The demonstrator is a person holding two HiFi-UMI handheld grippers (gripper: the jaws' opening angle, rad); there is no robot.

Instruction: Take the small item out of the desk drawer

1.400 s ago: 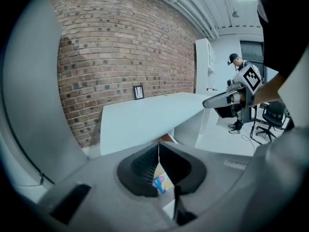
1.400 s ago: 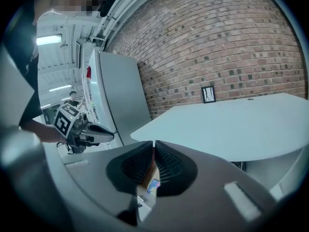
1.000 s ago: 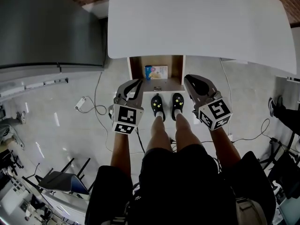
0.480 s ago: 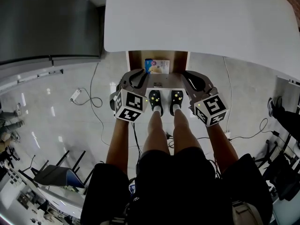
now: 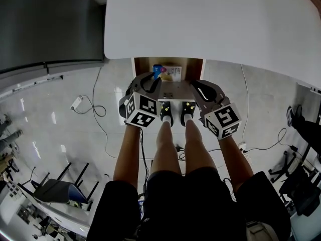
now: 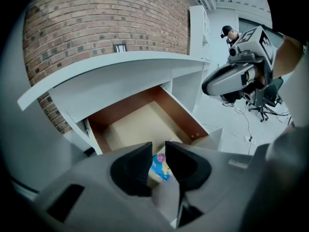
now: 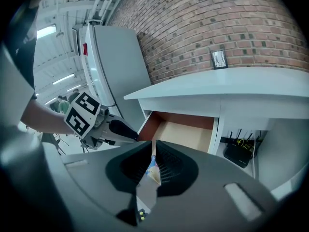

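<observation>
Under the white desk top (image 5: pixel 210 24) the wooden drawer (image 5: pixel 187 72) stands pulled out. A small blue and white packet (image 5: pixel 168 72) lies in it near the front. In the left gripper view the packet (image 6: pixel 159 164) shows through the gap of my left gripper (image 6: pixel 157 151), whose jaws are opening with nothing between them. My right gripper (image 7: pixel 153 149) has only a narrow slit, is opening too, and holds nothing; the packet (image 7: pixel 152 172) shows beyond it. From the head, the left gripper (image 5: pixel 153 80) and right gripper (image 5: pixel 194 85) hover at the drawer's front corners.
A tall grey cabinet (image 5: pixel 50 24) stands left of the desk. Cables (image 5: pixel 93 107) trail over the pale floor. The person's shoes (image 5: pixel 174 112) stand just before the drawer. A black router (image 7: pixel 239 153) sits under the desk at the right. Chairs (image 5: pixel 60 190) stand behind.
Both grippers have moved forward from beside the knees to the drawer's front edge. The desk and drawer now sit closer under the head camera.
</observation>
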